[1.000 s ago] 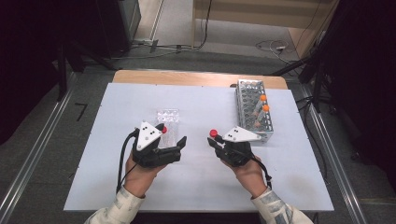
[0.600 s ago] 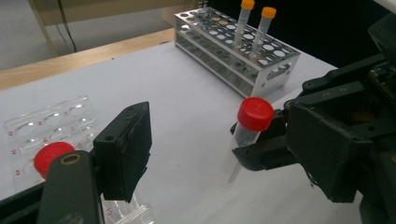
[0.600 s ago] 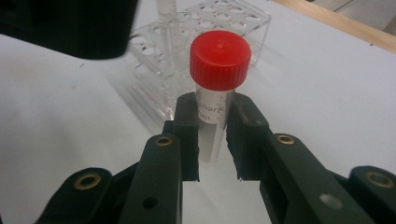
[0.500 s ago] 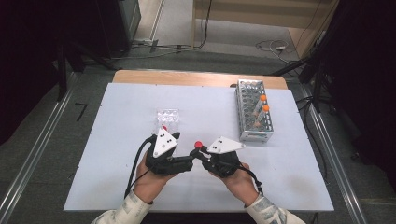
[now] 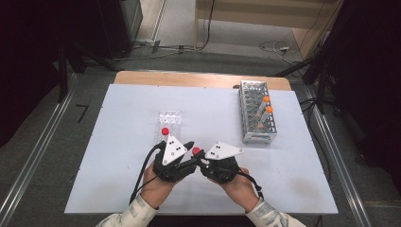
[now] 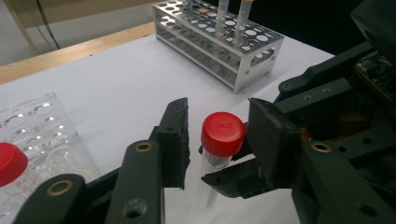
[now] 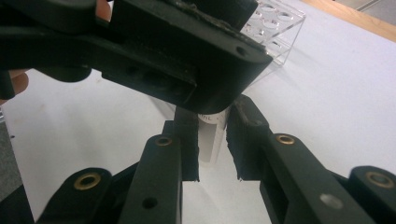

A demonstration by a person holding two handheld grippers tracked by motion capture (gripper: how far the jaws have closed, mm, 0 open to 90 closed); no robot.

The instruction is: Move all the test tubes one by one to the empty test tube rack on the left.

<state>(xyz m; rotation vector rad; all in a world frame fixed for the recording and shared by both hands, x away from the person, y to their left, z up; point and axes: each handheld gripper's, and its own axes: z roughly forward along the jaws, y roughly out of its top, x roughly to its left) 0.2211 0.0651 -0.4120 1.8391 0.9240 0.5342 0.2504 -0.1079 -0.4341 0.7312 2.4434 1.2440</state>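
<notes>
Both grippers met low-centre of the high view, nose to nose over the white table (image 5: 118,142).

R gripper (image 7: 212,140): jaws narrow, clamped on the clear body of a red-capped tube (image 6: 222,140). In the right gripper view its two pads sat against the tube's sides, tube upright betw. them, w/ the L gripper's black body crossing just above. In the high view the R gripper (image 5: 202,162) sat lower centre, the tube's red cap showing at its tip.

L gripper (image 6: 217,144): jaws had just been closing, the tube's red cap betw. them. In the left gripper view the right-hand pad sat at or nearly at the cap; a visible gap remained at the left-hand pad. So not gripping yet, approx. cap-width apart plus a bit. High view: L gripper (image 5: 187,152) just left of the R one.

A second red cap (image 6: 11,163) sat at the far left edge of the left gripper view, by the clear well plate (image 5: 169,120), which lay above the grippers in the high view. Metal rack (image 5: 255,116) stood upper right, well apart, w/ two orange-capped tubes (image 5: 267,105) in it.
</notes>
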